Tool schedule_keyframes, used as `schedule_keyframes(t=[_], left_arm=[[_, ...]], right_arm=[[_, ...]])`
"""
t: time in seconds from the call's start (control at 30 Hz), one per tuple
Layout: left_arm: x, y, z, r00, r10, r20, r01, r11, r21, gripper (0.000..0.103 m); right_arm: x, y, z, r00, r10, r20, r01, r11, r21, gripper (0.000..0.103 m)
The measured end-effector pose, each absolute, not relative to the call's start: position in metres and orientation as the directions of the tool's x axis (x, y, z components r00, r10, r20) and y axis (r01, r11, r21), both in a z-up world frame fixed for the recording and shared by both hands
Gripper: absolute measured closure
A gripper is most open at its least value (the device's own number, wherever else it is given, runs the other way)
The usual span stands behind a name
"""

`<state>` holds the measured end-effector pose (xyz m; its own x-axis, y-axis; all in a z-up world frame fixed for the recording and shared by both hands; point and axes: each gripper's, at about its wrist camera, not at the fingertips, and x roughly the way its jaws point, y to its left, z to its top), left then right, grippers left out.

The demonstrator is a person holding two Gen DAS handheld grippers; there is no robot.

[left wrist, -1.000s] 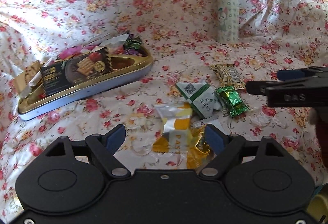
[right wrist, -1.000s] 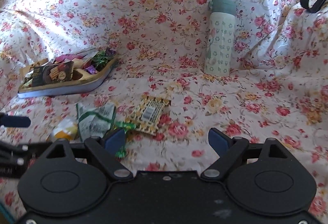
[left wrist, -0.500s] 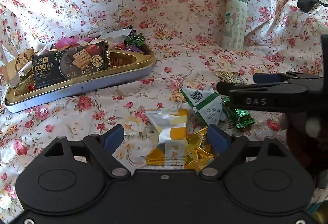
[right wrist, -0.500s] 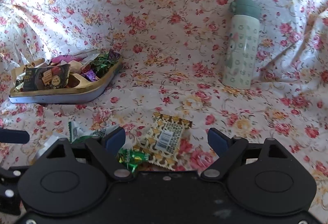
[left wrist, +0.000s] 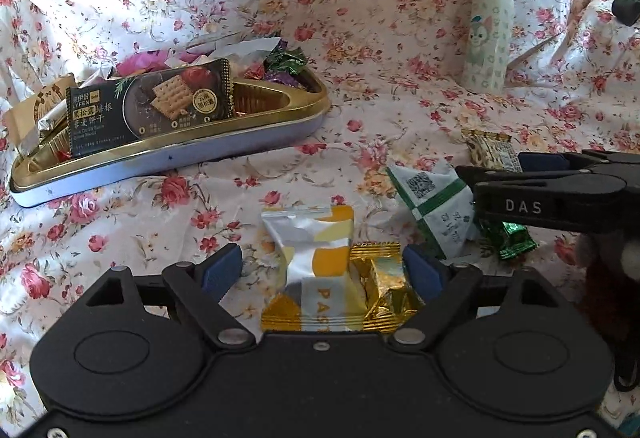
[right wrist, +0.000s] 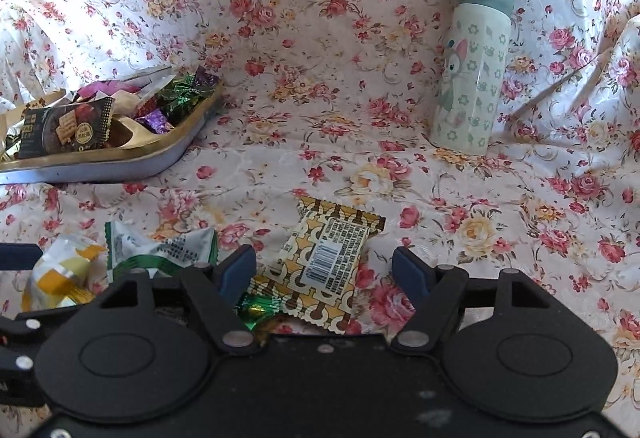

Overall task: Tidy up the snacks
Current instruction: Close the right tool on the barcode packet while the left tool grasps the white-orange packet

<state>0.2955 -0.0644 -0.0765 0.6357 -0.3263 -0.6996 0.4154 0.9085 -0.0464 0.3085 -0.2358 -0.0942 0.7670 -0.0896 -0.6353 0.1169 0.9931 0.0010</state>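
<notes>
As both jaws straddle wrappers, I keep left gripper [left wrist: 322, 272] spread around the yellow packet [left wrist: 310, 262], right gripper [right wrist: 324, 270] closing, untouching, over the patterned packet [right wrist: 324, 258], lower centre.

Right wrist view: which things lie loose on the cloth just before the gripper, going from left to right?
Silver and yellow packet → white and green packet → green foil candy → brown patterned packet.

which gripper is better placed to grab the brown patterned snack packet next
Right. The right gripper has the brown patterned packet between its closing fingers, not yet pinched. The left gripper is over the silver and orange packet instead.
</notes>
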Motion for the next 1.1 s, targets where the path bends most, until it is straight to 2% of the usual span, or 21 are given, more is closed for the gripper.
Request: schedule_keyframes(t=[0.17,0.3,0.47,0.7,0.9,1.1], left_arm=[[0.302,-0.063,-0.079,0.662,-0.267,-0.7,0.387,0.922,0.013,0.013],[0.308,-0.051,-0.078,0.658,-0.272,-0.703,0.359,0.933,-0.025,0.014],[0.311,-0.033,-0.071,0.638,-0.338,-0.692,0.347,0.928,-0.134,0.014],[0.32,-0.022,-0.073,0.648,-0.292,-0.704,0.279,0.95,-0.137,0.015],[0.324,-0.003,-0.066,0.65,-0.331,-0.684,0.237,0.944,-0.231,0.015],[0.332,-0.006,-0.072,0.654,-0.219,-0.724,0.187,0.974,-0.126,0.017]], right_arm=[[0.309,-0.235,-0.094,0.767,-0.096,-0.635,0.12,0.993,-0.006,0.026],[0.308,-0.235,-0.094,0.766,-0.1,-0.634,0.123,0.992,-0.008,0.026],[0.308,-0.235,-0.094,0.767,-0.099,-0.633,0.123,0.992,-0.007,0.026],[0.309,-0.236,-0.095,0.768,-0.099,-0.633,0.124,0.992,-0.005,0.026],[0.309,-0.236,-0.095,0.769,-0.098,-0.632,0.123,0.992,-0.004,0.026],[0.309,-0.236,-0.095,0.77,-0.098,-0.63,0.123,0.992,-0.004,0.026]])
